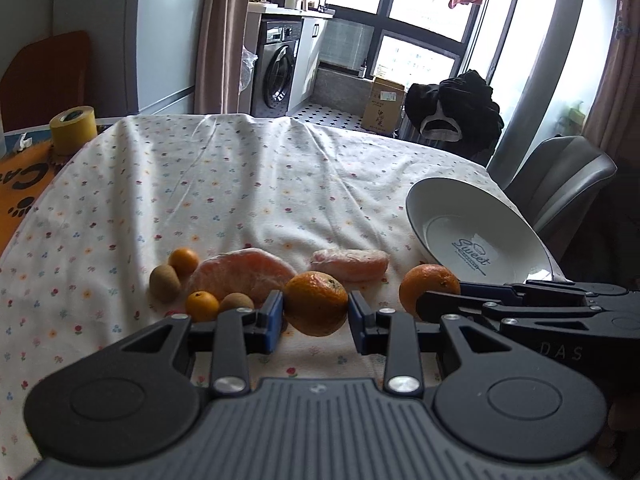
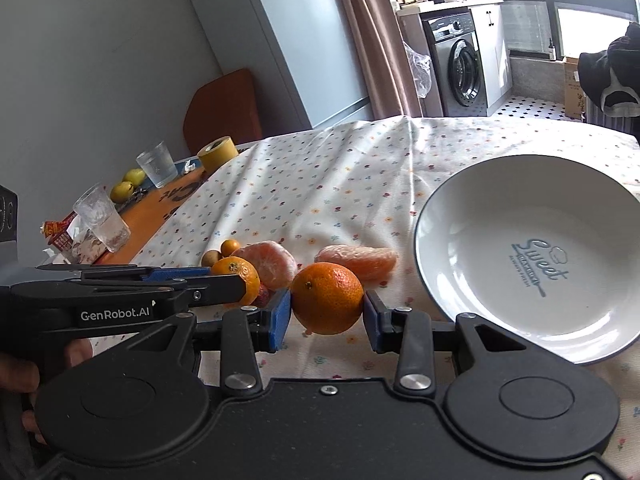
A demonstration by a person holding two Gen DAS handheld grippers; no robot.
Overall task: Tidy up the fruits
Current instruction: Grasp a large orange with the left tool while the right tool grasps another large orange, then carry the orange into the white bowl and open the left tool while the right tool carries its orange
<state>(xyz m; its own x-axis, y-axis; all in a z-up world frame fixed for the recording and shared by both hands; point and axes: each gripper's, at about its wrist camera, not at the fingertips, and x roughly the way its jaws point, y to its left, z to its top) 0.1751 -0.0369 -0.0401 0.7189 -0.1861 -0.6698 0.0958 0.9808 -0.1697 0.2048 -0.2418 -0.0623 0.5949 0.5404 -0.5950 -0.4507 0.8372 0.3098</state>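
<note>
On the flowered tablecloth [image 1: 224, 184], a cluster of fruit is laid out near the front edge, with a white plate [image 1: 436, 204] to its right. The plate is printed with the word "Sweet" and holds nothing.

The left gripper [image 1: 316, 312] is closed on a mandarin [image 1: 316, 304], which is clamped between the two blue pads [image 1: 274, 316]. Whether this fruit is lifted clear of the cloth cannot be told. The right gripper [image 2: 327, 312] is likewise clamped on a second mandarin [image 2: 327, 298], held between its blue fingers [image 2: 280, 316]; a shadow is seen on the cloth just below it. In the left wrist view this second mandarin [image 1: 430, 290] is seen to the right of the first, with the right gripper reaching in from the right edge, just in front of the plate.

Behind the held fruit, two peeled pomelo segments are seen: a larger one [image 1: 240, 276] on the left and a smaller one [image 1: 350, 265] on the right. Beside the larger segment, two small kumquats [image 1: 183, 262] and two brown kiwis [image 1: 164, 282] are grouped together. A small red item is partly hidden behind the left gripper's fingers and cannot be identified.

At the far left of the table, a roll of yellow tape [image 1: 73, 128] is placed off the cloth. Two clear glasses [image 2: 102, 218] and two yellow-green fruits [image 2: 128, 184] are shown there in the right wrist view.
</note>
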